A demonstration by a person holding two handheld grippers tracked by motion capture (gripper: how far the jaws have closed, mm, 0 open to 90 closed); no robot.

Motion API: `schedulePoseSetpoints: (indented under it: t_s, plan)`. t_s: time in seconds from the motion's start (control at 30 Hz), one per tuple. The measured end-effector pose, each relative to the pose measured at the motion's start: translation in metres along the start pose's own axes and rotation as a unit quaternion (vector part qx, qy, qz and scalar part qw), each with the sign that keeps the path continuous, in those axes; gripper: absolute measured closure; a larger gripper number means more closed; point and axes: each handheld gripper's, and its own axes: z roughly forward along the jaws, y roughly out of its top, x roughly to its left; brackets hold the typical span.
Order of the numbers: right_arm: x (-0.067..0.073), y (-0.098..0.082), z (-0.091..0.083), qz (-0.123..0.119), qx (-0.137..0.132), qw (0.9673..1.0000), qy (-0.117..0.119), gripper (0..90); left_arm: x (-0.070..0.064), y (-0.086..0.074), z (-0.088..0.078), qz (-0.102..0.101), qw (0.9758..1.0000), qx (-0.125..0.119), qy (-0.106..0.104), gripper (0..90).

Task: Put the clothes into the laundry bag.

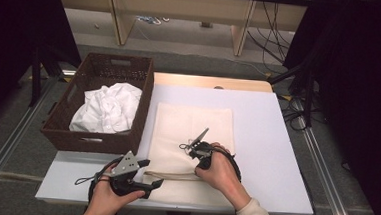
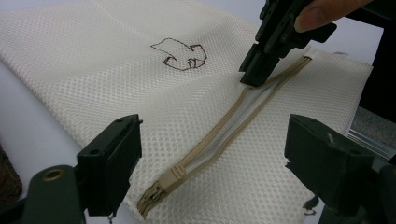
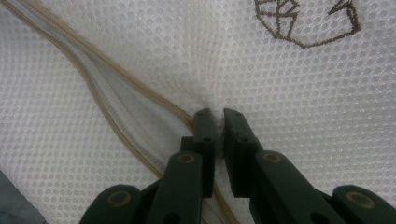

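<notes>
Basket point(image 1: 144, 92), wicker, table's left edge: holds crumpled white shirt point(image 1: 109, 106).

L gripper point(image 1: 147, 173): jaws wide, nothing in them, at bag's near-left corner.

Mesh laundry bag point(image 1: 192, 125), flat at table centre, zip point(image 2: 224, 140) part open, nothing seen inside. Likely light, soft, floppy; best taken at zip edge.

R gripper point(image 3: 215, 116): jaws narrow, pinching mesh fold beside zip.

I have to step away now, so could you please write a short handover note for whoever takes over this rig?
Right gripper: shut, pinching the mesh laundry bag at the edge of its zipper opening.
Left gripper: open, holding nothing, with the zipper slider between its jaws.
The bag lies flat on the table; the white shirt sits in the wicker basket.
Done: the zipper is open.
Probably left: the shirt goes into the bag.
</notes>
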Motion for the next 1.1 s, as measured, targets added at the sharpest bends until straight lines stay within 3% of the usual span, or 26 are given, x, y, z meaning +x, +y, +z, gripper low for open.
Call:
schedulePoseSetpoints:
  t_s: [0.33, 0.37, 0.47, 0.5, 0.63, 0.67, 0.77, 0.8, 0.87, 1.1]
  plan:
    - [0.001, -0.001, -0.003, 0.023, -0.009, 0.9997, -0.001, 88.7, -0.001, 0.0, 0.0, -0.009, 0.9999, -0.007, 0.004, 19.2]
    - [0.0, -0.002, -0.005, 0.024, -0.02, 0.9995, -0.004, 88.8, 0.001, 0.001, -0.001, 0.006, 1.0, -0.004, 0.002, 19.2]
    - [0.0, -0.003, -0.011, 0.028, -0.029, 0.9992, -0.002, 88.8, 0.001, 0.001, -0.002, -0.003, 1.0, -0.004, -0.001, 19.6]
    - [-0.001, -0.004, -0.016, 0.02, -0.053, 0.9983, -0.008, 88.9, 0.001, 0.001, -0.002, -0.005, 1.0, -0.005, -0.001, 19.7]
    - [0.0, -0.007, -0.025, 0.039, -0.073, 0.9966, -0.003, 88.9, 0.0, 0.002, -0.004, -0.002, 0.9999, -0.01, 0.001, 19.6]
    - [0.001, -0.01, -0.029, 0.045, -0.093, 0.9946, -0.008, 89.0, 0.0, 0.003, -0.005, -0.001, 0.9999, -0.015, 0.0, 19.6]
    - [0.0, -0.013, -0.032, 0.044, -0.109, 0.993, -0.009, 89.0, 0.0, 0.005, -0.008, 0.0, 0.9998, -0.019, 0.005, 19.6]
    - [0.001, -0.016, -0.035, 0.046, -0.135, 0.9896, -0.013, 89.0, 0.001, 0.006, -0.009, 0.001, 0.9997, -0.024, 0.003, 19.7]
    - [0.001, -0.019, -0.038, 0.047, -0.162, 0.9855, -0.016, 89.0, 0.001, 0.009, -0.012, 0.004, 0.9994, -0.032, 0.008, 19.8]
    - [0.002, -0.027, -0.048, 0.046, -0.211, 0.9761, -0.02, 89.1, 0.003, 0.017, -0.021, 0.008, 0.9987, -0.049, 0.015, 20.0]
